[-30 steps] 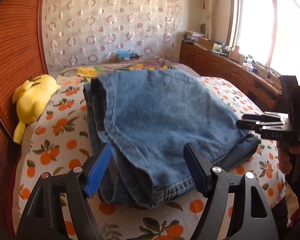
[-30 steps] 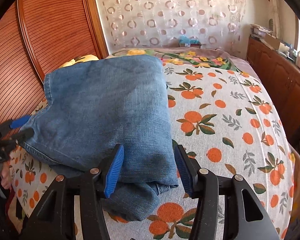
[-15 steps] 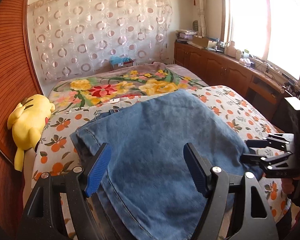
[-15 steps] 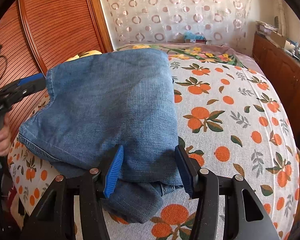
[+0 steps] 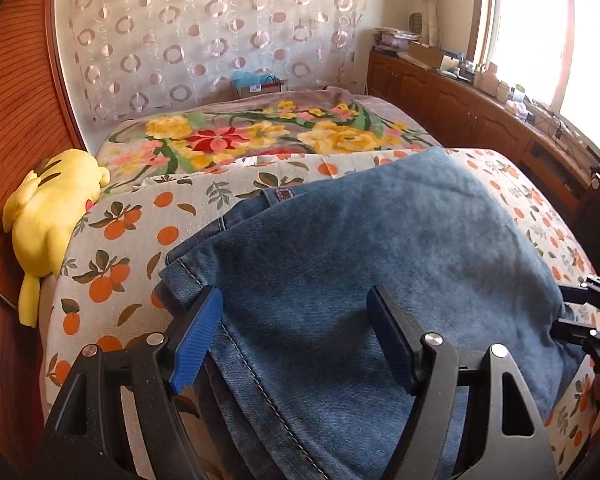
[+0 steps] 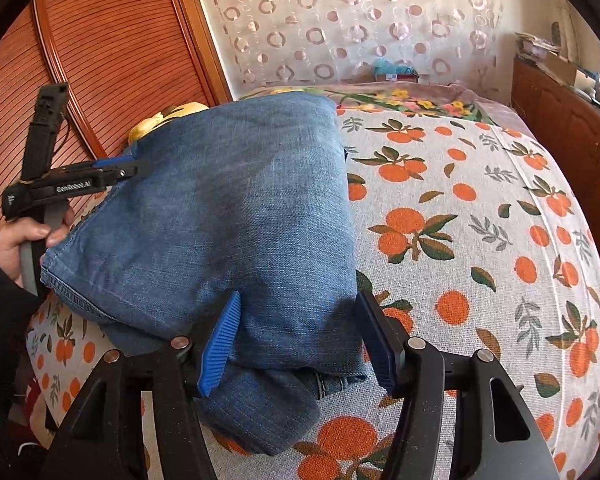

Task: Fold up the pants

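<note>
My left gripper (image 5: 296, 336) hangs wide open over the folded jeans (image 5: 380, 264) on the bed (image 6: 480, 240). My right gripper's (image 6: 300, 340) jaws have just been opening, jeans between them, unpinched

Two close wrist views, shared jeans (image 5: 380, 264)
</note>
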Demonstrator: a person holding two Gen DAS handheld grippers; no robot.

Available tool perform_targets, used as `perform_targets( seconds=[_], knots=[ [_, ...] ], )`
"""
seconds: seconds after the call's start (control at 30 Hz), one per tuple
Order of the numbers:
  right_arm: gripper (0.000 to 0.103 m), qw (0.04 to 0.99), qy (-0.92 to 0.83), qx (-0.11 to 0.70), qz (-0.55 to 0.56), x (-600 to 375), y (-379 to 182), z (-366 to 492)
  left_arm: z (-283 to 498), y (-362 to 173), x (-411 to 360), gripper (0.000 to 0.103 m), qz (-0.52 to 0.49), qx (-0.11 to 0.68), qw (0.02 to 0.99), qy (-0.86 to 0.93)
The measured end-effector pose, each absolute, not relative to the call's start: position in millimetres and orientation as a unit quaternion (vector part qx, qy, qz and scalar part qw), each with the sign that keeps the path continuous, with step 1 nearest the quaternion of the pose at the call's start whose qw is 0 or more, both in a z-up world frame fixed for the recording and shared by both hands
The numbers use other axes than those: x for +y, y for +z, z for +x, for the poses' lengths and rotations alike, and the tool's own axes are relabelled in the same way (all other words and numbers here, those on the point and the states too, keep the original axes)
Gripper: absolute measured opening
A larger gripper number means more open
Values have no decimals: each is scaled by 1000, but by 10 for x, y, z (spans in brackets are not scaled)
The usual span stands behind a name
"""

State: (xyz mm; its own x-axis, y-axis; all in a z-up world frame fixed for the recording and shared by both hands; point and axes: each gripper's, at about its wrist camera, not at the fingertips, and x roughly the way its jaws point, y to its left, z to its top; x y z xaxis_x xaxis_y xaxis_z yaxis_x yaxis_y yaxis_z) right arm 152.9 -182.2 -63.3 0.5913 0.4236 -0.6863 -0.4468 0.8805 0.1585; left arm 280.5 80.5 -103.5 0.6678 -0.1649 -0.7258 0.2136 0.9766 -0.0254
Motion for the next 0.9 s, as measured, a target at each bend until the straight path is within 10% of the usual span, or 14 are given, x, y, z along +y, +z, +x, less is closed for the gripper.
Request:
perform_targets(
  seconds=[0.9],
  knots=[
    [64,886,252,390,-1,-1844,-604,1509,2650,-740,737,76,42,363,926,-98]
  ],
)
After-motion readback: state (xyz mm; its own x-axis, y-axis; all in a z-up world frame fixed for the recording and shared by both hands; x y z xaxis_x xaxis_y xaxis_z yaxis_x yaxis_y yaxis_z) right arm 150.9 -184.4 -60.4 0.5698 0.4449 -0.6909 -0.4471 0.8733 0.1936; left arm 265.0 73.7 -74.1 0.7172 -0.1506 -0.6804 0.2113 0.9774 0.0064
